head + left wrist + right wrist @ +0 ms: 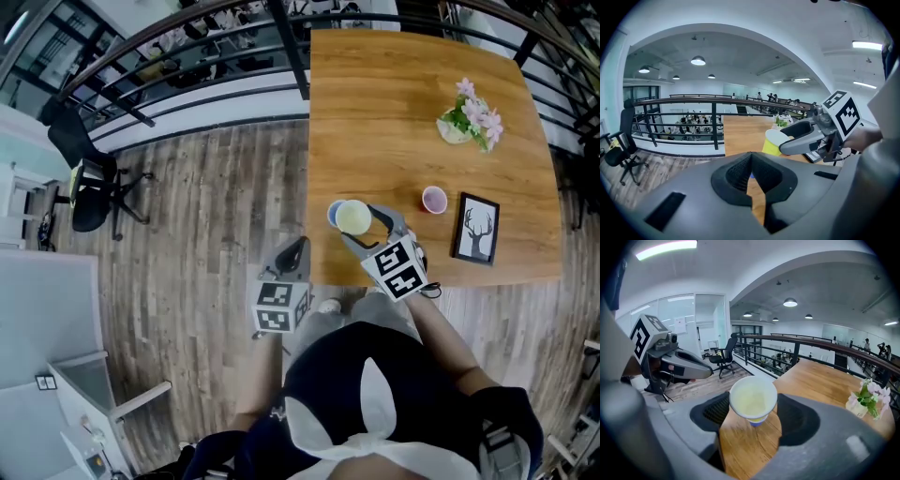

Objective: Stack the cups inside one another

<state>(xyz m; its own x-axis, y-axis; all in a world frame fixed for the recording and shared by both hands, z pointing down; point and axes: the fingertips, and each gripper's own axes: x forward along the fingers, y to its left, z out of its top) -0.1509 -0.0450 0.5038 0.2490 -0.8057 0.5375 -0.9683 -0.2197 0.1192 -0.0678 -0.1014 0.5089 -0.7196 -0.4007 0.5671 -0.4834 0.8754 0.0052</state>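
Note:
My right gripper (364,228) is shut on a yellow cup (353,217) near the table's front left. The cup hangs between the jaws, just above a blue cup (332,214) that stands on the wood. In the right gripper view the yellow cup (753,401) covers most of the blue cup (757,421). A small pink cup (433,199) stands alone further right. My left gripper (292,255) is shut and empty, off the table's left front corner over the floor. From the left gripper view, the yellow cup (772,142) shows in the right gripper's (790,143) hold.
The wooden table (412,84) carries a framed deer picture (476,228) at the front right and a pot of pink flowers (469,118) at the back right. A black railing (187,66) runs behind, and an office chair (89,183) stands on the plank floor.

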